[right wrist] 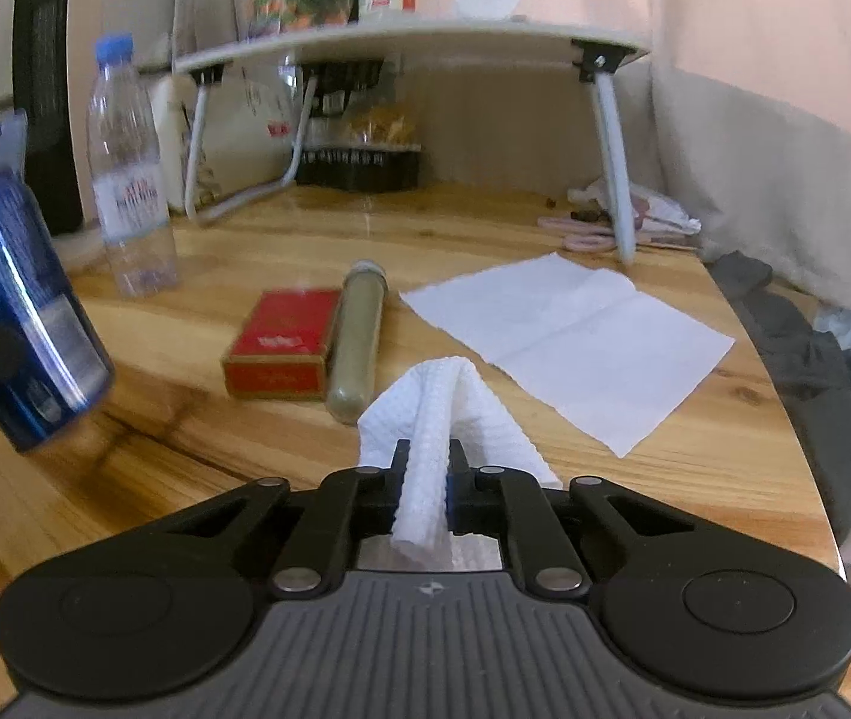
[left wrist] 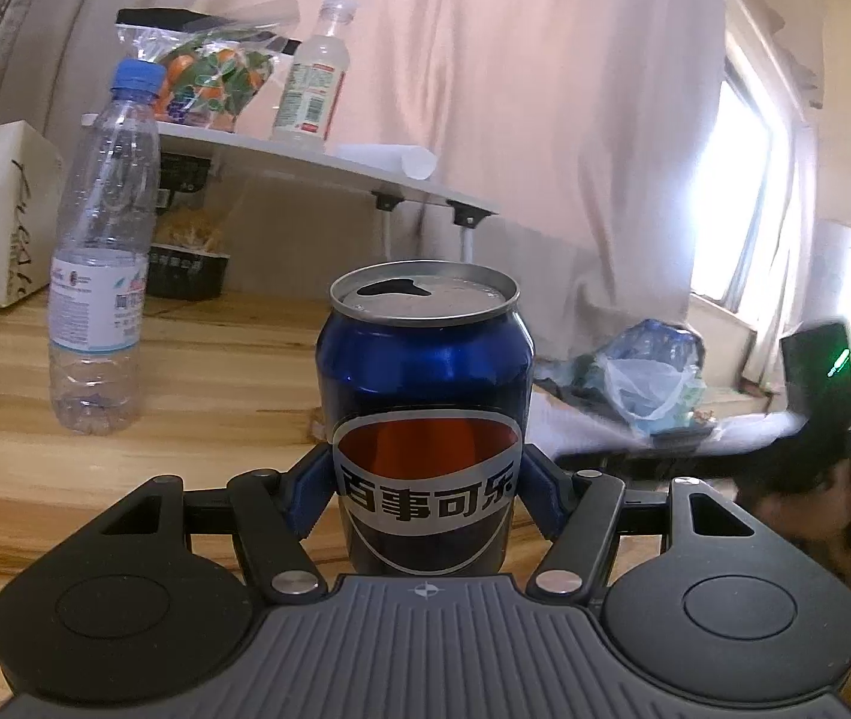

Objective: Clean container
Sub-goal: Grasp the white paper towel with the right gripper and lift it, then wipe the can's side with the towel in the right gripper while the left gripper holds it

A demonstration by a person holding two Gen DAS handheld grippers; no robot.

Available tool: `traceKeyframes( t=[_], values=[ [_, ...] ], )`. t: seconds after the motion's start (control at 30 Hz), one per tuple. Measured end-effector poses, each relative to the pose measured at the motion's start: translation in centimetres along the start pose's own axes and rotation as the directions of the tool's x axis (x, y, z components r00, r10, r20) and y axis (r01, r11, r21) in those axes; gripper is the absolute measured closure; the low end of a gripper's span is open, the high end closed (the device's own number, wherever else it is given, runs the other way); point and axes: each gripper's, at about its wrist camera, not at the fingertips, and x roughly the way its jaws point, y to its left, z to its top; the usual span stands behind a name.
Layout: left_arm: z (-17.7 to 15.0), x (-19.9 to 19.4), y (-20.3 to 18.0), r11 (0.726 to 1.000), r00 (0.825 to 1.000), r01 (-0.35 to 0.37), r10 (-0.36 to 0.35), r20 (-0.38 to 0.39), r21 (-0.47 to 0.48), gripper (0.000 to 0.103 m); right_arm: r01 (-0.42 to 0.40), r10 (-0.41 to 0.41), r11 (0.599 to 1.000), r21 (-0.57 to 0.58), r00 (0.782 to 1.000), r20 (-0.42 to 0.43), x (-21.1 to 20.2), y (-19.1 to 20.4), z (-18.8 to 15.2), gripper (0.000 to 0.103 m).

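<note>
My left gripper [left wrist: 425,491] is shut on a blue Pepsi can [left wrist: 425,395] and holds it upright above the wooden table [left wrist: 198,359]; the can's top is open. The same can [right wrist: 12,323] shows tilted at the left edge of the right wrist view, off the table. My right gripper [right wrist: 428,467] is shut on a folded white paper towel [right wrist: 437,413], whose end sticks up and forward past the fingers. The right gripper and the hand holding it show blurred at the right edge of the left wrist view [left wrist: 815,419].
A clear water bottle [right wrist: 129,180] stands at the left. A red box [right wrist: 281,344], a greenish tube [right wrist: 359,335] and a flat white paper sheet [right wrist: 575,335] lie mid-table. A small folding table [right wrist: 413,42] with snacks stands behind. Dark cloth [right wrist: 827,371] drapes the right table edge.
</note>
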Motion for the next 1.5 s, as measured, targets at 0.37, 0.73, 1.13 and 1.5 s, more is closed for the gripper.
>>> traceKeyframes(
  t=[0.37,0.73,1.13,1.5],
  values=[
    [-0.1,-0.5,-0.5,0.993,0.993,0.114,-0.115,0.024,0.031,0.037,-0.550,0.492,0.801,0.236,0.829,0.265,-6.1,3.6,3.9,0.092],
    [0.1,-1.1,-0.3,0.986,0.985,0.165,-0.166,0.056,0.017,0.037,-0.528,0.476,0.774,0.350,0.849,0.228,-3.9,1.9,2.1,0.093],
    [0.1,-0.6,0.2,0.988,0.987,0.155,-0.155,0.041,-0.008,0.037,-0.376,0.361,0.852,0.364,0.926,0.111,-1.4,0.8,-0.3,0.093],
    [-0.1,-1.0,-0.9,0.977,0.977,0.204,-0.207,0.046,0.058,0.037,-0.592,0.521,0.746,0.305,0.804,0.286,-4.6,3.0,5.3,0.093]
  ],
)
